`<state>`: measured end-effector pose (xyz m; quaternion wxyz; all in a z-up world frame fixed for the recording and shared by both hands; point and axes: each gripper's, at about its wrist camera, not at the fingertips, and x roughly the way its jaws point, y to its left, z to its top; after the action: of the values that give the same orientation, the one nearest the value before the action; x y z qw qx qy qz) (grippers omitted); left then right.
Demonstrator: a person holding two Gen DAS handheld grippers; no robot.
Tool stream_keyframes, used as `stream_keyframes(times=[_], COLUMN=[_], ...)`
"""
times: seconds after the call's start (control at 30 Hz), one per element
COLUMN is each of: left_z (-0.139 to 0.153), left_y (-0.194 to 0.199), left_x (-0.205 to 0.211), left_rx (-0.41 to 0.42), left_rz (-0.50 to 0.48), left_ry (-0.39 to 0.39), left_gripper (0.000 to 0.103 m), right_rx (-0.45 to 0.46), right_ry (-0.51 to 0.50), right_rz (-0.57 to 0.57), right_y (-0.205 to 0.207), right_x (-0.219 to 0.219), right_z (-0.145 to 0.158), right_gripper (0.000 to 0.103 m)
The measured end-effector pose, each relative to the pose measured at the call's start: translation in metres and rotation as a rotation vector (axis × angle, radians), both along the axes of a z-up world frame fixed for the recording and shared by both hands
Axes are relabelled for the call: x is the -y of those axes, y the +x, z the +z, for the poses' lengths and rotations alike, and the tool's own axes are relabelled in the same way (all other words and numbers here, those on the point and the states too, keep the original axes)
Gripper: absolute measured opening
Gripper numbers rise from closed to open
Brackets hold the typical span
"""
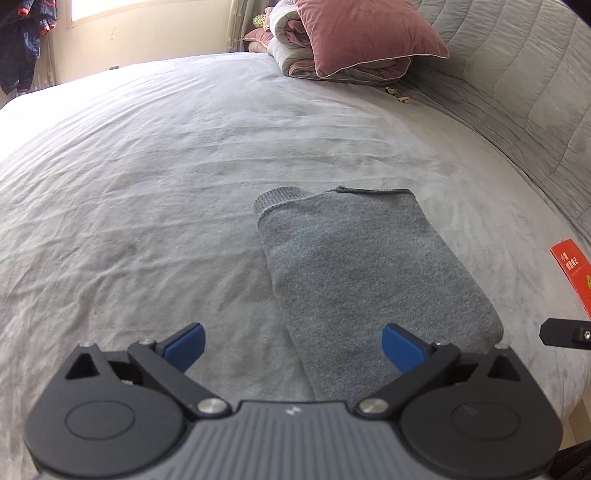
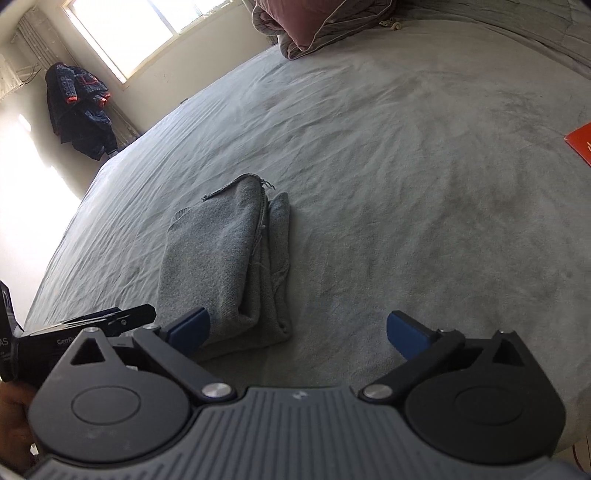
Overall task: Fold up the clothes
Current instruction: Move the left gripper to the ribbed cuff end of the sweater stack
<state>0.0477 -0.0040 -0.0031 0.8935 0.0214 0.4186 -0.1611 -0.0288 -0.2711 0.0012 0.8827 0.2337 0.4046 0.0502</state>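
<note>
A grey knit garment (image 1: 369,273) lies folded into a narrow bundle on the grey bed sheet (image 1: 147,184), its ribbed cuff at the far end. It also shows in the right wrist view (image 2: 225,266), left of centre, with its layered edges facing right. My left gripper (image 1: 293,349) is open and empty, hovering over the bundle's near end. My right gripper (image 2: 297,338) is open and empty, just right of the bundle's near end. Part of the left gripper (image 2: 92,325) shows at the right view's left edge.
A pink pillow (image 1: 362,33) on a rolled quilt (image 1: 306,59) sits at the far end of the bed. A red card (image 1: 576,273) lies at the bed's right side. Dark clothes (image 2: 79,110) hang near the window. A quilted headboard (image 1: 517,92) curves along the right.
</note>
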Motion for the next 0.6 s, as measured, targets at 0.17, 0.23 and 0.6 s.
stream_keyframes(times=[0.17, 0.23, 0.6], left_z=[0.006, 0.007, 0.005], left_y=[0.001, 0.000, 0.008], left_x=[0.012, 0.015, 0.018], left_rx=[0.008, 0.012, -0.022], left_rz=[-0.047, -0.060, -0.082], left_ry=[0.030, 0.038, 0.078], left_gripper=[0.102, 0.102, 0.102], right_rx=[0.001, 0.010, 0.002], right_ry=[0.007, 0.012, 0.202], right_rz=[-0.047, -0.062, -0.216], right_y=[-0.013, -0.018, -0.036], right_x=[-0.018, -0.028, -0.065], right_z=[0.004, 0.004, -0.019], right_gripper=[0.103, 0.103, 0.103])
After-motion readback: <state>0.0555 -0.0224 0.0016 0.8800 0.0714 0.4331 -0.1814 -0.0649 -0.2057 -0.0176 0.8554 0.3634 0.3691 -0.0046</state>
